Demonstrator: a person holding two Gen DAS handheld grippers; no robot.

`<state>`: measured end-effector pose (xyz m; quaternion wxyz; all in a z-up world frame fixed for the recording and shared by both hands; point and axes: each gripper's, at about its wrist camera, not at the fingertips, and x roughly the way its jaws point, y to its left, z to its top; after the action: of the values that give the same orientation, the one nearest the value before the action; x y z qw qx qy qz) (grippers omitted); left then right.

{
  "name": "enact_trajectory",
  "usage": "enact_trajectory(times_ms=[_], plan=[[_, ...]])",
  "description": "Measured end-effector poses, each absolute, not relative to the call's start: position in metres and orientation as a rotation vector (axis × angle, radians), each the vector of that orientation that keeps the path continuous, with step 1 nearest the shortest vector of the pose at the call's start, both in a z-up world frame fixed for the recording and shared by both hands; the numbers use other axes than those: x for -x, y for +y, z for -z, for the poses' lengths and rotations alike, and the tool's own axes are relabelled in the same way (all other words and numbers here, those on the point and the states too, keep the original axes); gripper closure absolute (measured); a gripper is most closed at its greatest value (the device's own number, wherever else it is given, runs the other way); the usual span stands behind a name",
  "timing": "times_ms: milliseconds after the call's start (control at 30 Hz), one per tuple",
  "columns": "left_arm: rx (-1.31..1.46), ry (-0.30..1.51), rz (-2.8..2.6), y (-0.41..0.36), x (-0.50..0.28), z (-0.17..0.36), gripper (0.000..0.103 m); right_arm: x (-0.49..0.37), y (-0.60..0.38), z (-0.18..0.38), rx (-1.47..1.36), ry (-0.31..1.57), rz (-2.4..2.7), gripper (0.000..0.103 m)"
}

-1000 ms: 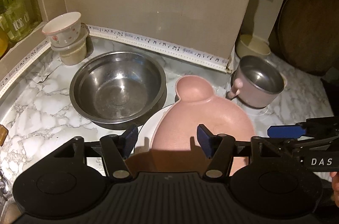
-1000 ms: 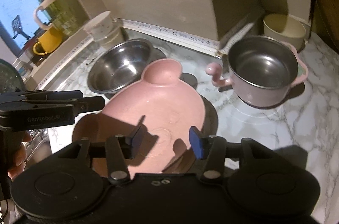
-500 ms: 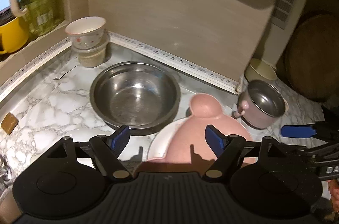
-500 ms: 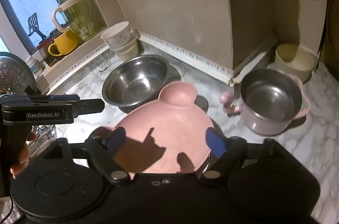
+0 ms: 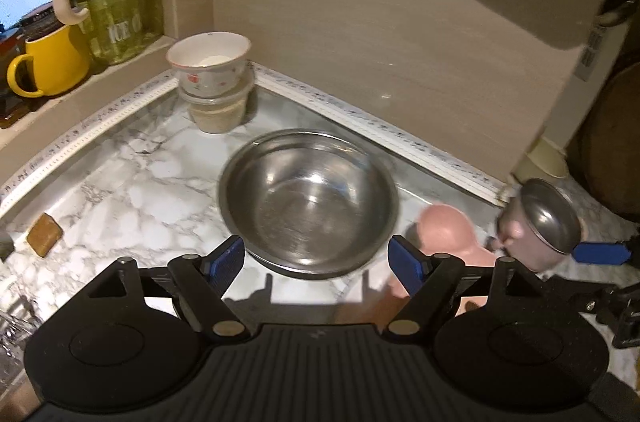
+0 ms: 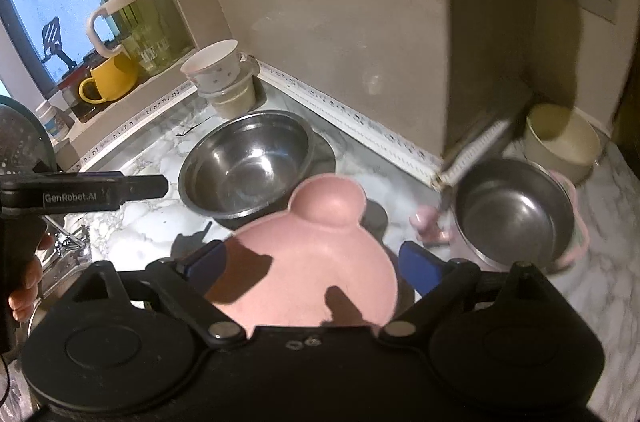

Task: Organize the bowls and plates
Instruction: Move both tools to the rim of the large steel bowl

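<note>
A pink plate with round ears (image 6: 328,206) lies on the marble counter, right of a wide steel bowl (image 6: 244,162). My right gripper (image 6: 312,264) hovers above the plate. Its jaws are opening, the plate shows between and below them, and the blue pads (image 6: 420,266) do not press on it. My left gripper (image 5: 316,258) stands open just in front of the steel bowl (image 5: 308,198), holding nothing. Two small bowls (image 5: 210,62) are stacked in the back corner. A steel pot with pink handles (image 6: 512,210) stands to the right.
A cream bowl (image 6: 560,138) sits behind the pot beside the wall's corner. A yellow mug (image 5: 52,62) and a green glass jug (image 5: 116,2) stand on the window ledge. A brown block (image 5: 44,234) lies at the counter's left. A round wooden board (image 5: 616,142) leans at far right.
Both grippers have drawn back and risen from the pink plate, and their jaws have widened. The left view has swung left, from the plate onto the steel bowl.
</note>
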<state>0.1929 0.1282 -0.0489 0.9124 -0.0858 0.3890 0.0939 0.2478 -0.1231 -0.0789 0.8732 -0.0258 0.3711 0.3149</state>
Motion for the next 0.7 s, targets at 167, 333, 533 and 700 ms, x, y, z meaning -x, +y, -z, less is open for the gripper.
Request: enact_trajectory(times_ms=[167, 333, 533, 700], plan=[[0.212, 0.823, -0.254, 0.153, -0.214, 0.061, 0.024, -0.278, -0.084, 0.075, 0.088, 0.771, -0.698, 0.010], [0.235, 0.846, -0.316, 0.177, -0.238, 0.077, 0.024, -0.313, -0.047, 0.084, 0.067, 0.818, -0.729, 0.015], [0.281, 0.905, -0.356, 0.199, -0.259, 0.102, 0.025, -0.352, -0.012, 0.111, 0.110, 0.903, -0.692, 0.026], [0.350, 0.936, -0.383, 0.217, -0.271, 0.120, 0.025, -0.371, 0.002, 0.127, 0.114, 0.952, -0.664, 0.032]])
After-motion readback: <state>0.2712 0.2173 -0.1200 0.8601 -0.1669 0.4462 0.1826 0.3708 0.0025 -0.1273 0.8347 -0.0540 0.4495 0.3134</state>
